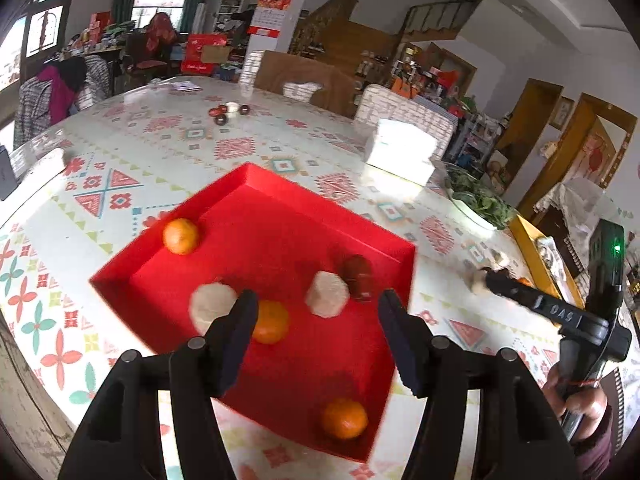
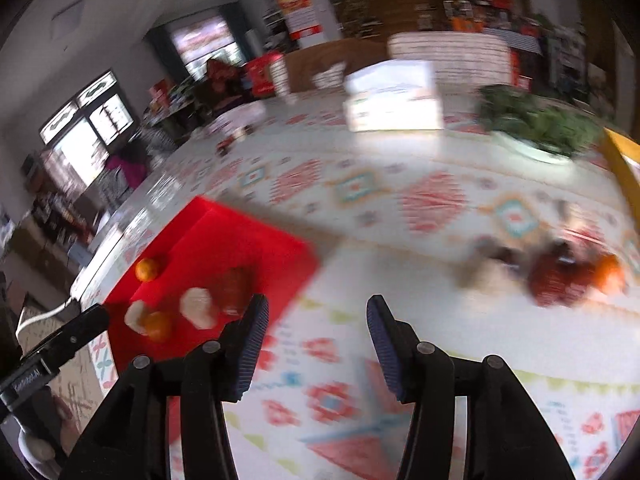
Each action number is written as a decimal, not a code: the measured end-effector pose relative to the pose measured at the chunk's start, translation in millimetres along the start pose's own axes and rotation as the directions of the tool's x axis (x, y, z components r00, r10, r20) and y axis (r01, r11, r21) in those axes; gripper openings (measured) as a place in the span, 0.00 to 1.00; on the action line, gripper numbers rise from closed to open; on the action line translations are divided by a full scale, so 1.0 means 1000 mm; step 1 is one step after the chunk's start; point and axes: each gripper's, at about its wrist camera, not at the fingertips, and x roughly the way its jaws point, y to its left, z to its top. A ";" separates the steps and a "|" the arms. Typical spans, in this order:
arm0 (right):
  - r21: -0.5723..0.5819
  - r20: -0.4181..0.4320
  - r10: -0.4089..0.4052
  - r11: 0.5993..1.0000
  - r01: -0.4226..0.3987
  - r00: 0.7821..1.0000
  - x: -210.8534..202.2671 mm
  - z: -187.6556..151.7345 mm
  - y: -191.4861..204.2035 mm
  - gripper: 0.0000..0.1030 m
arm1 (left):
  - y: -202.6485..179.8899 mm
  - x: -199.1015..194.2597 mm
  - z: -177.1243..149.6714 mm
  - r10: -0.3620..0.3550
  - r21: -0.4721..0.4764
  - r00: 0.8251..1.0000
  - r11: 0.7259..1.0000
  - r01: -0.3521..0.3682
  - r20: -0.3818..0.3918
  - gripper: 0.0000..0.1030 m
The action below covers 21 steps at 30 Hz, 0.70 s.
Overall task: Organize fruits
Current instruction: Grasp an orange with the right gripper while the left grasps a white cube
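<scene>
A red tray point(image 1: 280, 240) lies on the patterned table and holds three oranges point(image 1: 181, 236), two pale wrapped fruits point(image 1: 327, 294) and a dark red fruit point(image 1: 358, 278). My left gripper point(image 1: 318, 300) hangs above the tray, open, with nothing between its fingers. My right gripper point(image 2: 317, 302) is open and empty over bare tablecloth just right of the tray point(image 2: 240, 240). To its right, in a blurred view, lie loose fruits: an orange point(image 2: 608, 274), a dark red one point(image 2: 556, 280) and a pale one point(image 2: 476, 270).
A white tissue box point(image 1: 400, 152), a plate of leafy greens point(image 1: 480, 200) and a yellow tray point(image 1: 536, 248) stand toward the table's far right. Small dark items point(image 1: 228, 112) sit at the far middle. A person's hand point(image 1: 580, 400) holds the right gripper's handle.
</scene>
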 end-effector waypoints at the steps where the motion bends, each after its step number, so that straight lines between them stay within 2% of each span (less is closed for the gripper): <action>1: 0.023 0.019 -0.021 1.000 0.020 1.000 -0.013 -0.001 -0.017 0.54 | -0.007 0.000 0.000 -0.007 0.011 1.000 1.000 0.007 -0.001 0.60; 3: 0.056 0.045 -0.060 0.997 0.057 0.997 -0.032 -0.002 -0.043 0.55 | -0.017 0.001 -0.001 -0.016 0.025 1.000 1.000 0.017 -0.003 0.61; 5: 0.107 0.079 -0.131 0.987 0.123 0.988 -0.057 -0.003 -0.079 0.61 | -0.029 0.005 -0.002 -0.035 0.039 0.999 0.999 0.036 -0.010 0.64; 8: 0.182 0.100 -0.208 0.965 0.188 0.973 -0.083 -0.006 -0.123 0.62 | -0.048 0.015 -0.005 -0.070 0.061 0.997 0.996 0.072 -0.039 0.64; 11: 0.264 0.108 -0.242 0.942 0.206 0.964 -0.100 -0.010 -0.160 0.62 | -0.066 0.023 -0.009 -0.098 0.086 0.993 0.991 0.103 -0.068 0.64; 13: 0.300 0.103 -0.250 0.931 0.209 0.963 -0.103 -0.012 -0.175 0.62 | -0.080 0.028 -0.011 -0.107 0.108 0.991 0.988 0.115 -0.081 0.64; 16: 0.339 0.084 -0.214 0.925 0.174 0.973 -0.097 -0.012 -0.190 0.62 | -0.095 0.033 -0.015 -0.110 0.132 0.989 0.984 0.122 -0.095 0.64; 19: 0.352 0.059 -0.153 0.928 0.123 0.986 -0.079 -0.009 -0.188 0.62 | -0.103 0.035 -0.017 -0.108 0.146 0.988 0.982 0.123 -0.106 0.64; 21: 0.358 0.049 -0.159 0.924 0.131 0.986 -0.067 -0.007 -0.184 0.61 | -0.106 0.036 -0.017 -0.104 0.155 0.989 0.981 0.120 -0.109 0.64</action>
